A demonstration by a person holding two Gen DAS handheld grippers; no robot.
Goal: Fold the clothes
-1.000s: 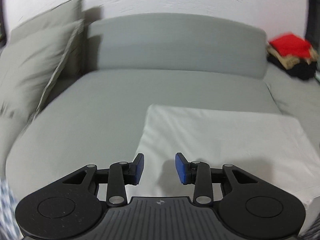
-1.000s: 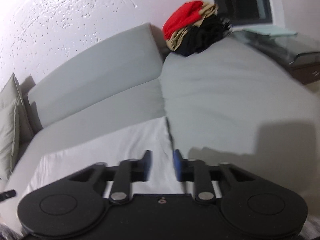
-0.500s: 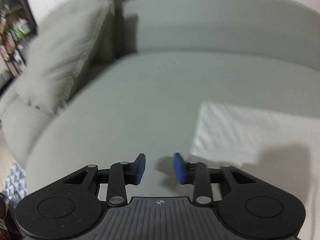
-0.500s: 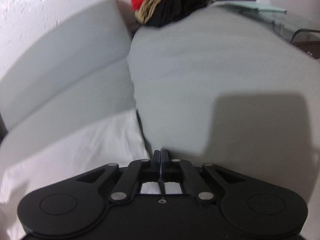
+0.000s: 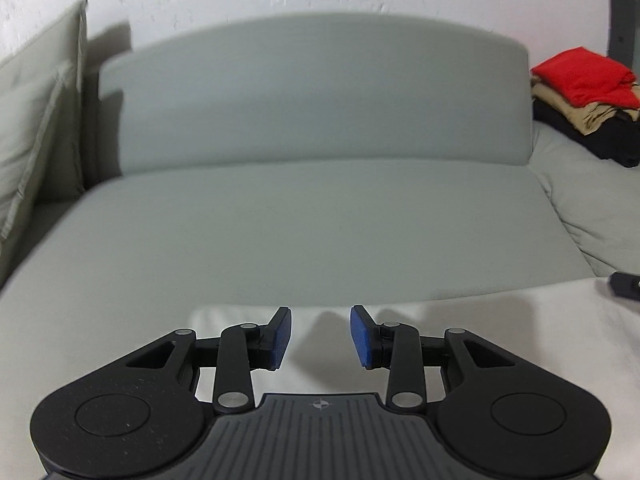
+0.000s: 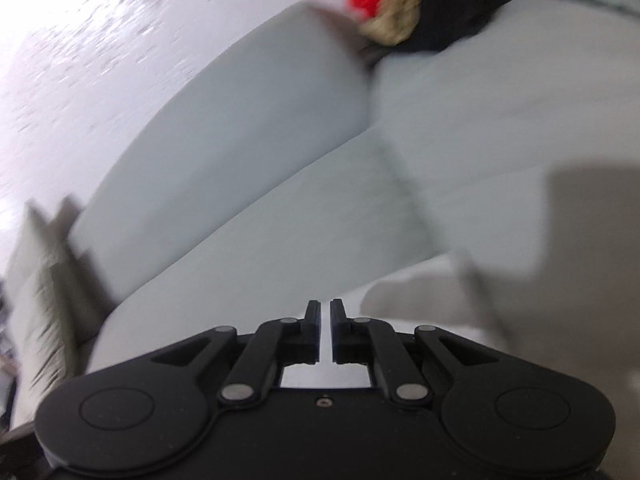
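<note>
A white folded garment (image 5: 480, 320) lies on the grey sofa seat (image 5: 280, 224). My left gripper (image 5: 320, 336) is open and empty, its blue pads just over the garment's far left edge. In the right wrist view, which is blurred, my right gripper (image 6: 325, 326) has its jaws nearly together with a thin gap, over the white garment (image 6: 404, 300). I cannot tell whether cloth is pinched between them. A dark tip of the right gripper (image 5: 626, 285) shows at the left wrist view's right edge.
A pile of red, tan and black clothes (image 5: 588, 96) sits at the sofa's far right, also in the right wrist view (image 6: 420, 4). Grey cushions (image 5: 36, 136) lean at the left. The sofa backrest (image 5: 312, 96) and a white wall stand behind.
My left gripper swung left off the garment, then back over its left edge, staying open. My right gripper closed from open to nearly shut and is moving, with the garment's near part drawn up.
</note>
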